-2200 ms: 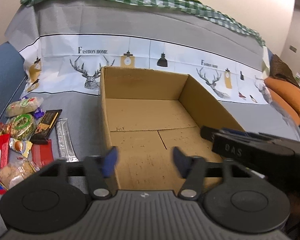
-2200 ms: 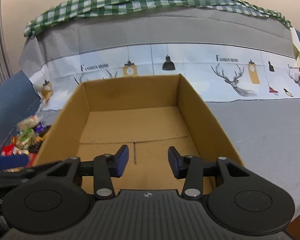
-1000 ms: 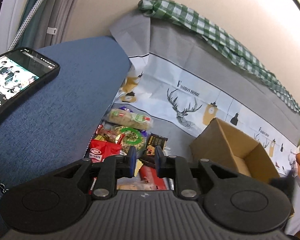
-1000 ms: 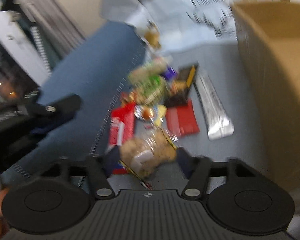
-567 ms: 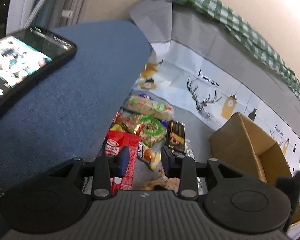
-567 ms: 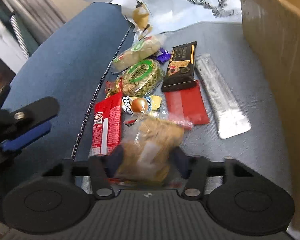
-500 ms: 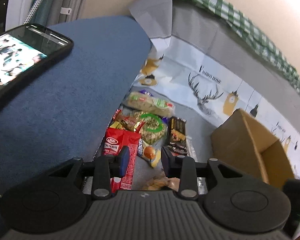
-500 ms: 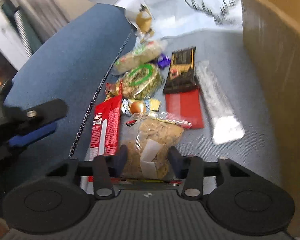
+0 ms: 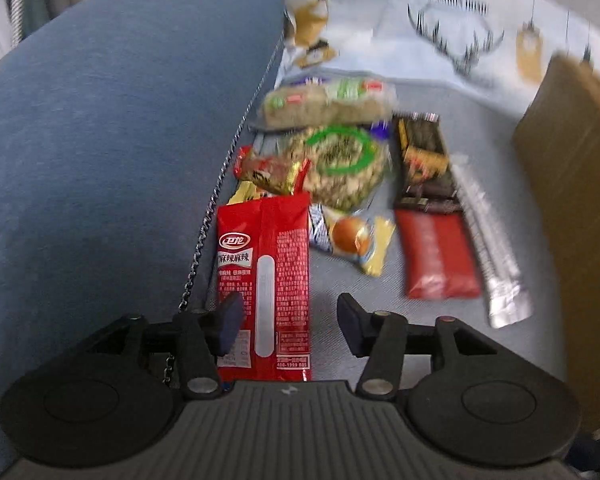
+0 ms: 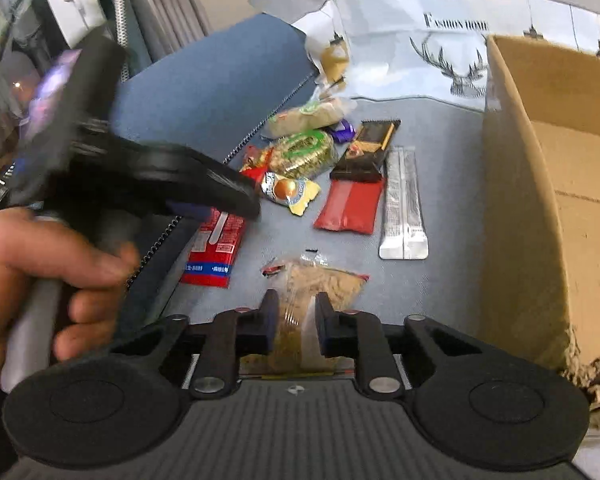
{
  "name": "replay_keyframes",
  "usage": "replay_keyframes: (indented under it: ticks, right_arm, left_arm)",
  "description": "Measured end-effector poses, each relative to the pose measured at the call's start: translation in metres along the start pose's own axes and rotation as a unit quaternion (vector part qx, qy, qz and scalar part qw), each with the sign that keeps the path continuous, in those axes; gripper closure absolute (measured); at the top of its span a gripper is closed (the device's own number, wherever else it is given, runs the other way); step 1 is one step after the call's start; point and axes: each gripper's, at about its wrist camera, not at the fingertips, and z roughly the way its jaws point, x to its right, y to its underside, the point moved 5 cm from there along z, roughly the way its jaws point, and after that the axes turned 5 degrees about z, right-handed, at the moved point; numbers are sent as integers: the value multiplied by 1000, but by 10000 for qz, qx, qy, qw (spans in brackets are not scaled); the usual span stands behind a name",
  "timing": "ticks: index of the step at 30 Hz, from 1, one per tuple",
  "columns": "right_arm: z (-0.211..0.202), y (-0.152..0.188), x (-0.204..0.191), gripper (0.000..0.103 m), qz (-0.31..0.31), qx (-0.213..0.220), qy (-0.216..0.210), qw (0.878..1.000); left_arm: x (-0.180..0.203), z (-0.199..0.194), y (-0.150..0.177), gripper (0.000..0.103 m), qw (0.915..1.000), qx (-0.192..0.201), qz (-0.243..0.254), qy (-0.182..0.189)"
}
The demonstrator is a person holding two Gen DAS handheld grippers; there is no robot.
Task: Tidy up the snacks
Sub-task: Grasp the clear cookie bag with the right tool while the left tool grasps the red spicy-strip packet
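Several snack packets lie on the grey sofa cover. My right gripper [image 10: 294, 326] is shut on a clear bag of brown crackers [image 10: 320, 284] and holds it just above the cover. My left gripper [image 9: 288, 322] is open, its jaws on either side of the near end of a long red packet [image 9: 264, 276]; the same packet shows in the right wrist view [image 10: 216, 248] under the left gripper. A cardboard box [image 10: 540, 208] stands open at the right; its side shows in the left wrist view [image 9: 572, 184].
Beyond lie a flat red pouch [image 9: 436, 256], a silver bar [image 9: 488, 248], a dark chocolate packet [image 9: 422, 160], a green-ringed nut bag [image 9: 340, 168], a yellow egg snack [image 9: 356, 240] and a long cracker pack [image 9: 328, 100]. A blue cushion [image 9: 120, 128] rises at left.
My right gripper has closed on the cracker bag and lifted it. My left gripper has opened wider and dropped low over the red packet.
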Motion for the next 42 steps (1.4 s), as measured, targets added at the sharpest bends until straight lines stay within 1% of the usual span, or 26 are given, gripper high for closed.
replay_keyframes:
  ticks: [1,2,3,4,5,6,9,10,12,13,15,17,18,19,20,21,23,25,26,27,28,29,30,33,36,42]
  right_arm:
    - [1,1,1,47,60,-2,-38,10000]
    - [3,2,0,38,108,-23,-83,9999]
    - [6,2,-2,32,123,-77,-134,9998]
    - [10,3,-3,30,107,-107,-162,9998]
    - [13,5,-5,29,70,-130,-149,9998]
    - [17,6,-6,28,20,-168,-92,9998]
    - [29,10,-4,28,-10,-335,61,9994]
    - [32,11,-2,28,-6,-373,115,9992]
    - [34,13,0,29,-39,-387,224,9990]
    - [34,13,1,31,-62,-376,258,9989]
    - [33,14,3,39,-110,-339,309,9989]
    - [30,15,2,42,-166,-308,334,9988]
    - [29,15,2,45,-210,-293,350,9987]
    - [28,16,1,45,-247,-266,384,9986]
    - [26,15,1,46,-264,-235,417,9985]
    - [24,15,2,46,-267,-215,441,9984]
    - [21,16,3,46,-231,-252,421,9985]
    - [21,17,4,46,-216,-324,420,9984]
    - [20,18,5,46,-227,-335,438,9982]
    - [20,18,5,46,-240,-338,455,9981]
    - [20,18,5,46,-240,-339,464,9981]
    - [19,18,5,45,-235,-342,467,9980]
    - [19,18,5,45,-233,-346,476,9980]
    - [20,20,5,45,-246,-384,514,9976]
    - [20,20,5,45,-298,-391,610,9969]
    - [23,19,10,42,-219,-449,535,9973]
  left_arm:
    - [1,3,1,46,9999,-16,81,-94]
    - [3,5,2,49,9996,-35,182,-193]
    - [2,7,2,60,9994,-51,238,-265]
    - [0,7,3,65,9991,-59,239,-353]
    - [-4,6,4,76,9992,-41,177,-359]
    - [-7,3,4,84,9996,18,98,-275]
    - [-16,-17,3,93,9991,389,-153,-48]
    - [-17,-23,1,94,9980,541,-279,162]
    - [-21,-38,-1,95,9908,865,-543,884]
    - [-22,-43,0,95,9869,900,-610,1193]
    - [-22,-50,2,95,9757,898,-662,1888]
    - [-16,-52,2,95,9639,764,-614,2476]
    - [-13,-53,3,95,9602,730,-559,2637]
    - [-11,-55,3,95,9593,741,-491,2680]
    - [-6,-53,2,94,9618,704,-452,2608]
    - [-4,-49,2,93,9667,605,-422,2451]
    - [-3,-38,3,93,9797,296,-408,1938]
    - [-1,-35,4,88,9845,200,-325,1710]
    - [2,-35,4,76,9857,184,-231,1660]
    - [5,-36,4,60,9868,175,-119,1603]
    - [10,-38,3,54,9873,189,14,1577]
    - [15,-38,3,44,9870,192,104,1589]
    - [16,-36,5,40,9870,170,190,1588]
    - [31,-21,6,38,9876,-71,431,1505]
    - [39,-11,8,32,9874,-312,607,1429]
    - [49,1,11,28,9870,-375,788,1351]
